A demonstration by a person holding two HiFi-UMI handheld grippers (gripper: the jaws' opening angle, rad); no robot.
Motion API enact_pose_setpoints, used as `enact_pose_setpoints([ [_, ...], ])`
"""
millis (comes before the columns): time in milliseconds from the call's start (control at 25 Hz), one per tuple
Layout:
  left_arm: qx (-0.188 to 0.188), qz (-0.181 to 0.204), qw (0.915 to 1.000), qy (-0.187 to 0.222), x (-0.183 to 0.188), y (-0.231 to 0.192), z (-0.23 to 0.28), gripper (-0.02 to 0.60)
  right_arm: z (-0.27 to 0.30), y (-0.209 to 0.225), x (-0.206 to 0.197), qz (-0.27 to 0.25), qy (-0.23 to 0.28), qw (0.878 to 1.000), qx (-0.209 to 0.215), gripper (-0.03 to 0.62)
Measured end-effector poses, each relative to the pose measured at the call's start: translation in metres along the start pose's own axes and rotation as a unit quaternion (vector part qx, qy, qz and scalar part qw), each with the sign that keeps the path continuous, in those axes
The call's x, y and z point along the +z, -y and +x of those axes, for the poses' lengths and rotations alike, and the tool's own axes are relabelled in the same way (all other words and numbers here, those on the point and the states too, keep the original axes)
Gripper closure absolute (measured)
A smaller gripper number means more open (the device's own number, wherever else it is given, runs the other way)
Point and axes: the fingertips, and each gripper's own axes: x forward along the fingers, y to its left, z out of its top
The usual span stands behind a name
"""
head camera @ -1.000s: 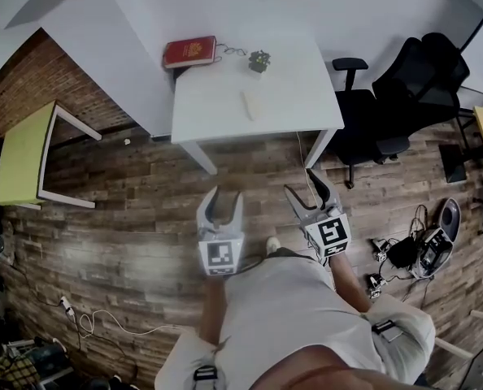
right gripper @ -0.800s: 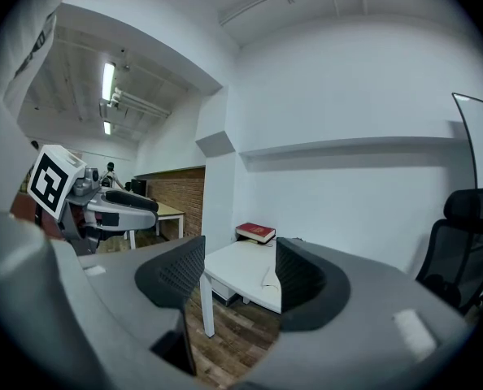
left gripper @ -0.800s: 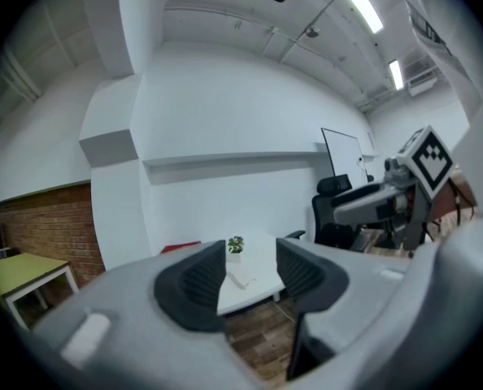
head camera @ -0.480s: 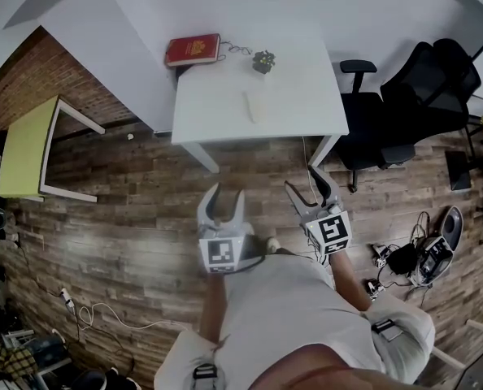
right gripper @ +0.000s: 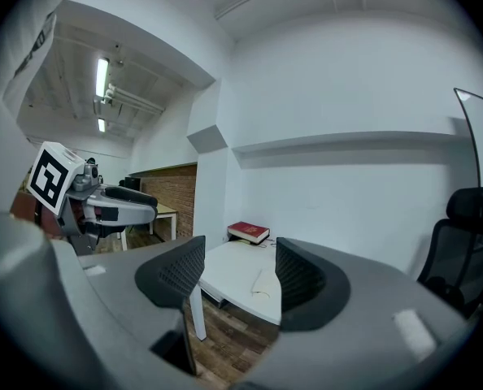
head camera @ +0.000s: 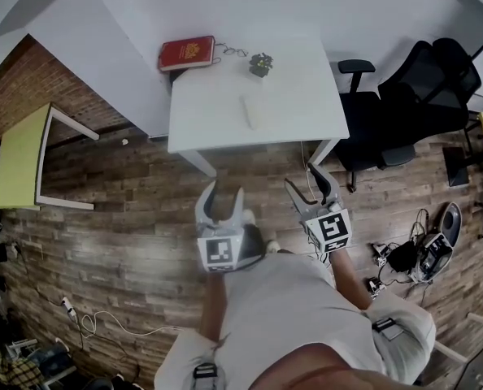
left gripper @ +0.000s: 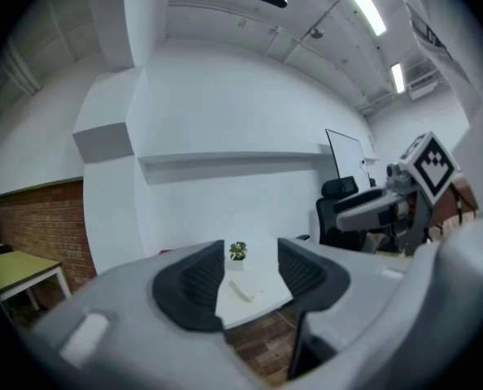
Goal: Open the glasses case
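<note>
2 empty tools: left gripper [head camera: 225,195] and right gripper [head camera: 304,181], jaws spread wide, well short of the glasses case [head camera: 252,112] on the table [head camera: 306,96]. I'd pin the base, then lift the lid.

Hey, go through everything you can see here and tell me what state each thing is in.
glasses case: lying flat on the white table, looks shut, untouched
red book: closed, flat at the table's far left corner
potted plant: upright
left gripper: open, empty, short of the table
right gripper: open, empty, short of the table
office chair: upright beside the table
</note>
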Motion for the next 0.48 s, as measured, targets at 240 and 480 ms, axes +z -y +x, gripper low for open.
enact_pose_setpoints([
  [240, -0.012, -0.018, 0.9997, -0.012, -0.008, -0.022, 0.019, 0.371, 0.026, 0.003, 0.003, -0.004, -0.008, 1.0, -0.011, 0.33],
  [480, -0.022, -0.022, 0.9994, -0.016, -0.011, -0.045, 0.041, 0.371, 0.055, 0.008, 0.006, -0.002, -0.015, 1.0, -0.022, 0.33],
])
